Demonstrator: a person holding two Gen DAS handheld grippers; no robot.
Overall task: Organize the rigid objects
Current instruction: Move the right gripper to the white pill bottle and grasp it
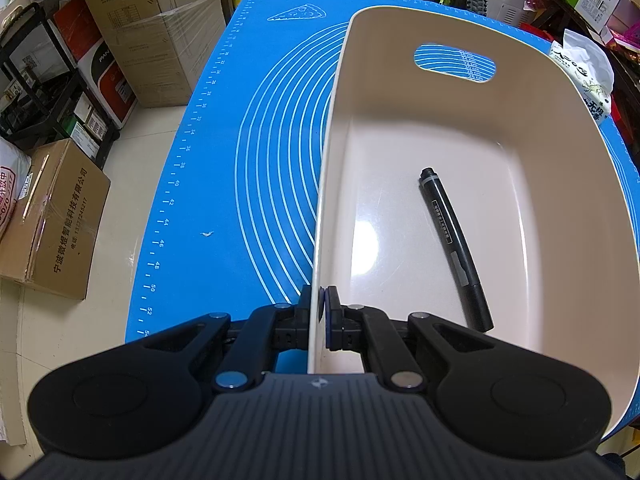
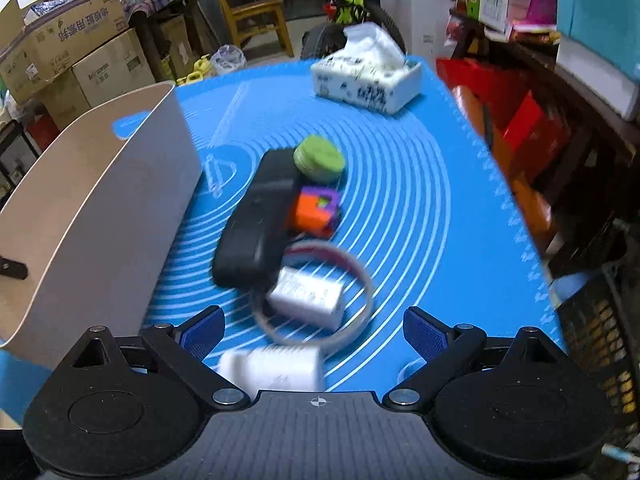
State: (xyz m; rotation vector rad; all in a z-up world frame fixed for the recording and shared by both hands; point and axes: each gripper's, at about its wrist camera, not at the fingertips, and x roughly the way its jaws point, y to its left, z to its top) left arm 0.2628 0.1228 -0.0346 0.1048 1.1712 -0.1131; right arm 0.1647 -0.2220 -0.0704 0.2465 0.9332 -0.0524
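Right now our right gripper (image 2: 316, 330) has its fingers wide apart, empty, angled down over the pile at frame centre: white box (image 2: 306, 298), ring (image 2: 362, 276), black case (image 2: 256, 220). We risk snagging the ring around that box. Left gripper (image 1: 320, 312) is clamped on the bin (image 1: 460, 120) wall, steadying it; pen (image 1: 456, 244) inside.

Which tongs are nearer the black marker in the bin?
Left. The left tongs are clamped on the bin wall, with the black marker lying just inside. The right tongs are open over the blue mat, outside the bin.
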